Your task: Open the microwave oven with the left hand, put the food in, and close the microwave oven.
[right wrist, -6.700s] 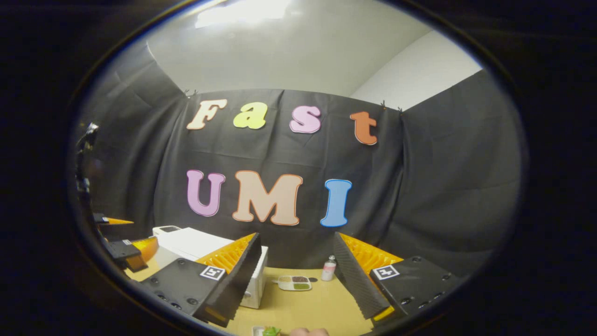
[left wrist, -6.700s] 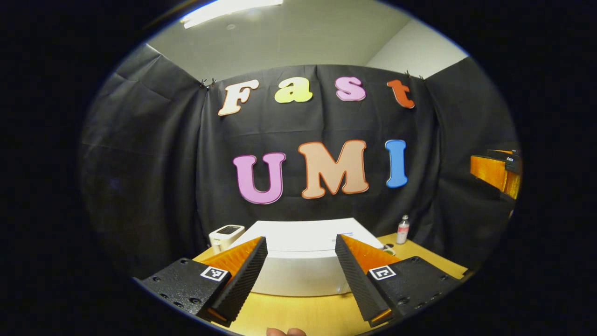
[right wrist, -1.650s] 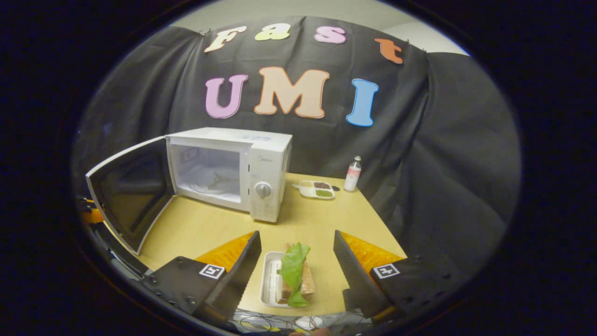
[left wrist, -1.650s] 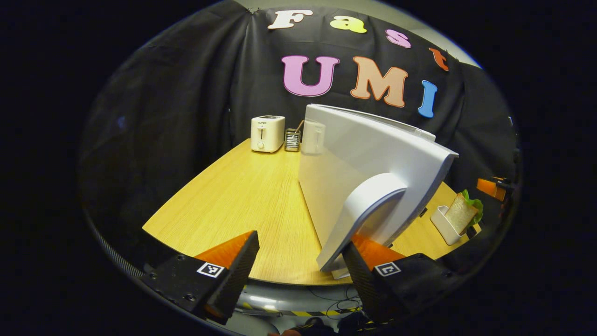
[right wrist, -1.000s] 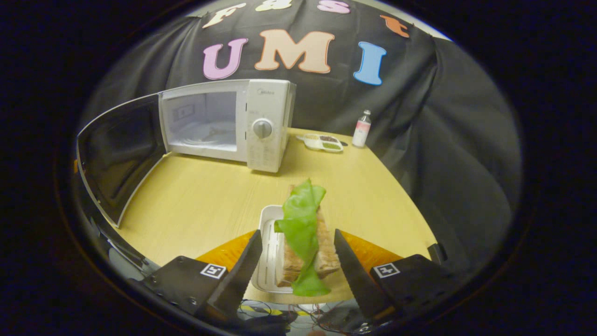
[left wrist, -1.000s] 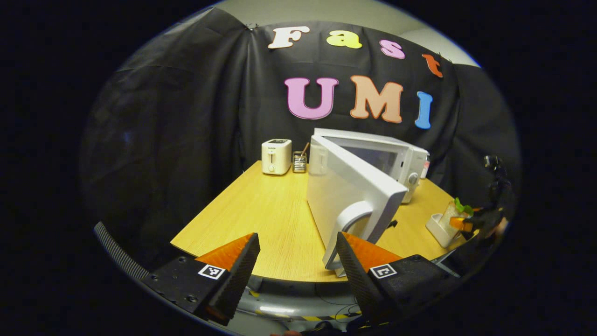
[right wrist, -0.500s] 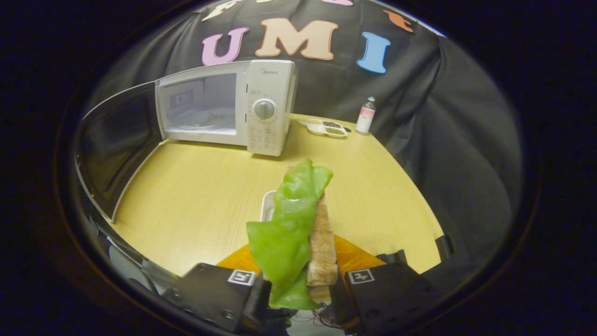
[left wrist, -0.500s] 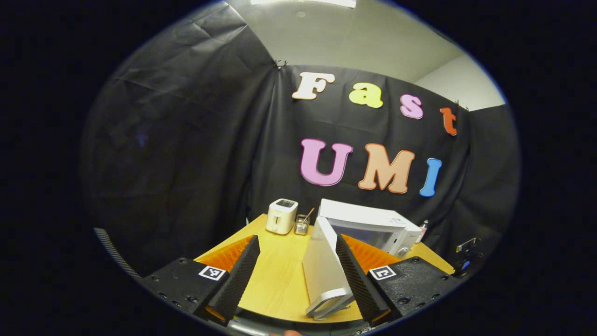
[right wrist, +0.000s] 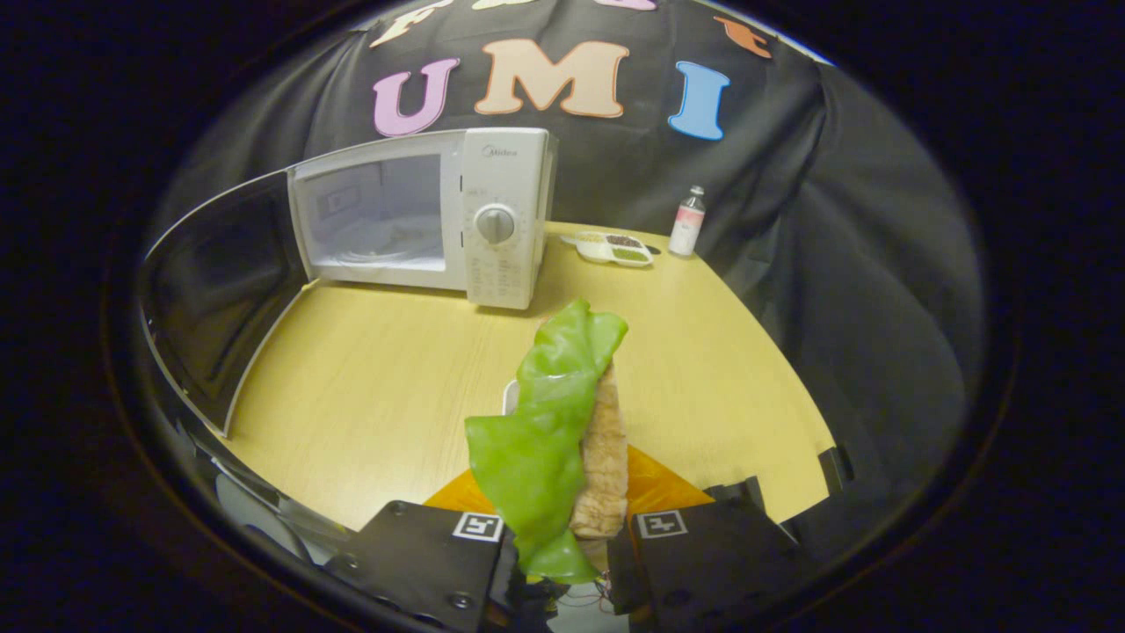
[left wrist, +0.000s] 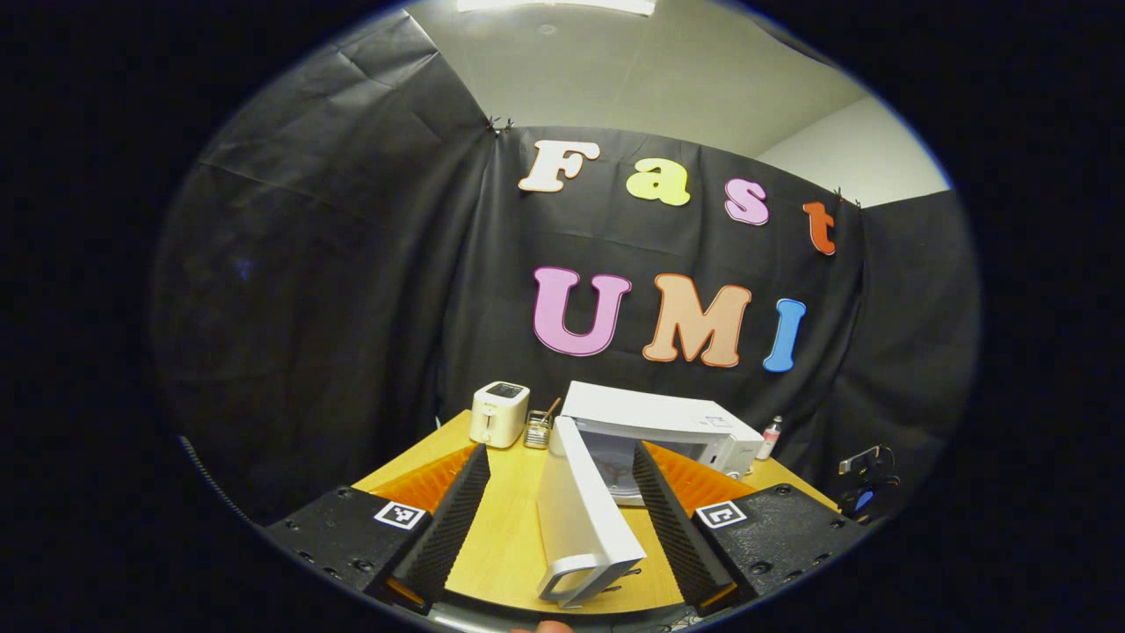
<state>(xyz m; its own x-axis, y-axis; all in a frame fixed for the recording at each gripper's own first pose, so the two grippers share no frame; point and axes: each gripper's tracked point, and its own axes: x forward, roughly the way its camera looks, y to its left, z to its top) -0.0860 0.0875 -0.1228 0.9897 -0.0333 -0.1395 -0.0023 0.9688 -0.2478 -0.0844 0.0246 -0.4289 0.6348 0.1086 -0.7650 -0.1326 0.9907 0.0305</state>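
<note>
1. My right tongs [right wrist: 562, 563] are clamped on the sandwich [right wrist: 598, 466]: bread w/ a green lettuce leaf [right wrist: 540, 431] draped on its left side. Both fingers press it, low in the right gripper view.
2. Sandwich sticks up and fwd from the tongs, over the wooden table [right wrist: 369, 378]. A bit of white tray [right wrist: 509, 397] peeks out just behind the lettuce.
3. Microwave [right wrist: 501, 211] sits ahead and to the left of my right tongs, well apart from the sandwich. Its cavity [right wrist: 369, 220] is open to view, pale inside w/ a glass plate on the floor.
4. Microwave door [right wrist: 220, 299] is swung wide open, far left of my right tongs, dark inner side facing me.
5. Beyond the microwave, to the right: a small divided dish [right wrist: 608, 249] and a small bottle [right wrist: 686, 221] just beside it, near the table's back edge.
6. My left tongs [left wrist: 558, 519] are apart, holding nothing.
7. In the left gripper view the open door's outer white face [left wrist: 580, 514] shows between the fingers, edge-on, handle [left wrist: 571, 585] nearest me. Can't tell if a finger touches it.
8. Past the door is the microwave body [left wrist: 655, 418]; left of it a white toaster [left wrist: 498, 413] and a small wire holder [left wrist: 537, 432] just beside the toaster.
</note>
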